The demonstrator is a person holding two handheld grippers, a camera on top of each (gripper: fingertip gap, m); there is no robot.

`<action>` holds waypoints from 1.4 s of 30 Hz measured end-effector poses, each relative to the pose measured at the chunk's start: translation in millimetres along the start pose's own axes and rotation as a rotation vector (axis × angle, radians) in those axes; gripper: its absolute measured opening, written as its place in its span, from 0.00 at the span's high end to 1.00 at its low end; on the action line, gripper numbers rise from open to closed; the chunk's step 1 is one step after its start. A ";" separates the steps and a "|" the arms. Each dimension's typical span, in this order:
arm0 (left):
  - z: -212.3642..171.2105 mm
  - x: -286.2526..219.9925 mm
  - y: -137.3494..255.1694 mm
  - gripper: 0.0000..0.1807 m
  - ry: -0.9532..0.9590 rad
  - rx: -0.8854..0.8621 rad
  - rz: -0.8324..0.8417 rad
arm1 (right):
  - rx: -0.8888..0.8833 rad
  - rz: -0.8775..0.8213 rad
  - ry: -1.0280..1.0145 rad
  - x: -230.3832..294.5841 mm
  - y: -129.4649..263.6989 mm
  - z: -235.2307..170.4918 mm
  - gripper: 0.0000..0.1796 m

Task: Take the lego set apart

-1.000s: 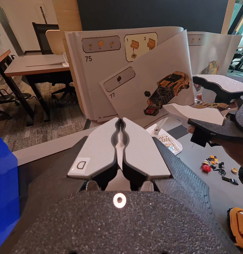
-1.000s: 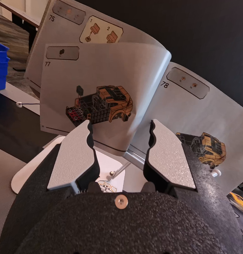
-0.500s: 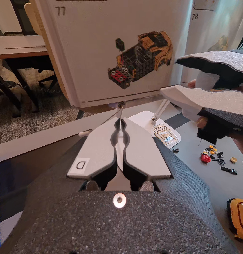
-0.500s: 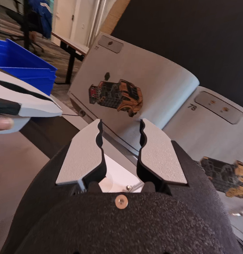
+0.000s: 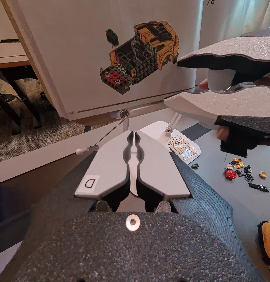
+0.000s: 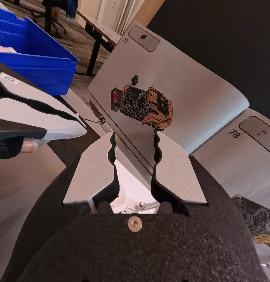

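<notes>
While my right gripper (image 6: 133,134) reaches level, jaws apart, toward the glossy curved instruction booklet (image 6: 184,85), my left gripper (image 5: 134,134) points forward, wavy jaws together

I see loose lego pieces (image 5: 239,169) scattered on the grey table, right of the stand's base: a red minifigure torso, small black and orange parts. The yellow-and-black car (image 5: 268,242) lies apart, nearer, cut by the frame edge.
</notes>
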State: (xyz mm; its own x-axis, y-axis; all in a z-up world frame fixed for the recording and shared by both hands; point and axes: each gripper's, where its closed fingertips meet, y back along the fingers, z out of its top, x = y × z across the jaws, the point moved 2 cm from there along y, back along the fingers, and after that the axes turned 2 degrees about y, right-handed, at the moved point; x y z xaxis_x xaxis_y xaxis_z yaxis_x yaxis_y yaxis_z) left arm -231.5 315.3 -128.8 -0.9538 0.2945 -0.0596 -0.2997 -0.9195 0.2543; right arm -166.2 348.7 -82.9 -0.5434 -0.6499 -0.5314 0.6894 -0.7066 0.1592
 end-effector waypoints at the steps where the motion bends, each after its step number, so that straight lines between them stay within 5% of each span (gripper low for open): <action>1: 1.1 -0.6 0.5 0.99 -0.001 -0.006 0.000 | -0.008 0.003 -0.008 0.2 2.5 0.8 0.73; 7: 11.5 -3.3 5.9 1.00 -0.029 -0.058 0.021 | -0.067 0.022 -0.059 3.5 22.2 5.9 0.76; 12: 41.2 -9.2 21.3 1.00 -0.072 -0.179 0.073 | -0.137 0.034 -0.126 13.8 59.4 8.3 0.88; 26: 59.0 -6.1 11.1 1.00 -0.109 -0.187 0.135 | 0.023 0.141 -0.348 24.7 200.6 -66.4 0.96; 36: 74.5 -99.3 67.8 0.93 -0.280 -0.149 -0.139 | 0.236 0.451 -0.261 77.8 253.7 -126.9 0.90; 42: 18.6 -156.0 100.7 0.91 -0.424 -0.057 -0.343 | 0.299 0.661 -0.156 124.1 285.6 -136.6 0.89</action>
State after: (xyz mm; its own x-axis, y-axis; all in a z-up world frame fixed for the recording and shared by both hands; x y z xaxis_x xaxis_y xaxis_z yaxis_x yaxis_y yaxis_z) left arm -112.4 181.7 -76.0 -0.7127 0.6484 0.2676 -0.6043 -0.7613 0.2350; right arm 28.7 104.5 -217.1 -0.1375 -0.9825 -0.1257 0.7487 -0.1862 0.6362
